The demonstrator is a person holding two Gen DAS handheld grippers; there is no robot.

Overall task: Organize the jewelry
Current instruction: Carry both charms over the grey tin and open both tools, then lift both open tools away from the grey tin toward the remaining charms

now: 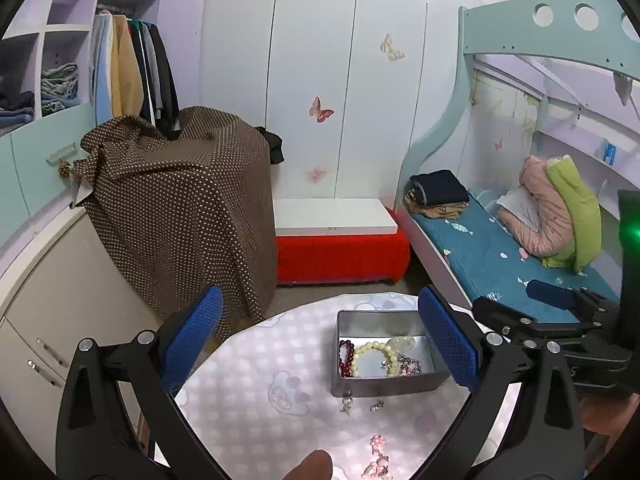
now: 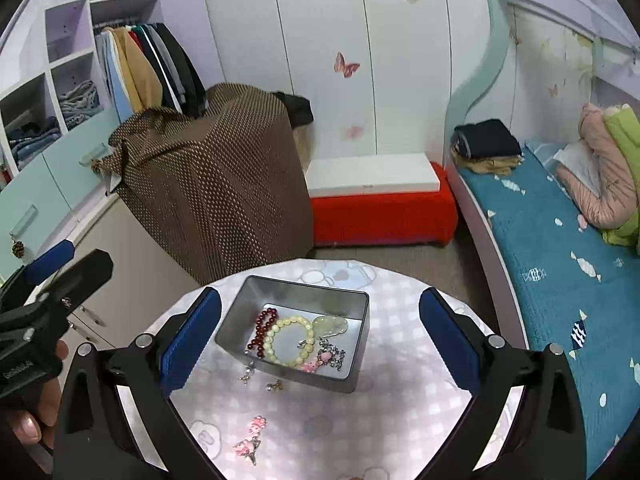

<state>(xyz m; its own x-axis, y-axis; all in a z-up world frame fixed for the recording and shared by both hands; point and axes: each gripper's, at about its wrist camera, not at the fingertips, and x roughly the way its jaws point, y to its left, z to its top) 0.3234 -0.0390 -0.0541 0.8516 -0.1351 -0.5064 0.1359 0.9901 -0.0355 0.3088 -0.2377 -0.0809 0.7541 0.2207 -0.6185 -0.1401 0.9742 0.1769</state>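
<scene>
- Grey rectangular metal tin [image 2: 296, 336], lid off, sits mid-table on the round table w/ pale pink-checked cloth [image 2: 400, 420]; it's the collection box, prob kept central so both hands reach it.
- In the tin, 4 pcs as far as I can tell: 1 dark red bead bracelet [image 2: 262, 330], 1 cream bead bracelet [image 2: 290, 340], 1 pale translucent pendant [image 2: 331, 325], 1 silver chain w/ pink charm [image 2: 326, 356]. Chain is tangled, could be more than 1.
- Outside on the cloth, not sorted yet: 2 small silver earrings [image 2: 260, 380] just beside the tin's near wall, 1 pink charm piece [image 2: 250, 442] nearer the cam. So 3 loose, job partly done imo.
- Left gripper [image 1: 320, 344]: blue pads spread full wide, nothing betw them, hangs above table, tin partly behind one pad.
- Right gripper [image 2: 320, 342]: same, fully spread, empty, tin framed betw the pads but no contact.
- Both empty and clear of the tin, so free to go for the loose pcs.
</scene>
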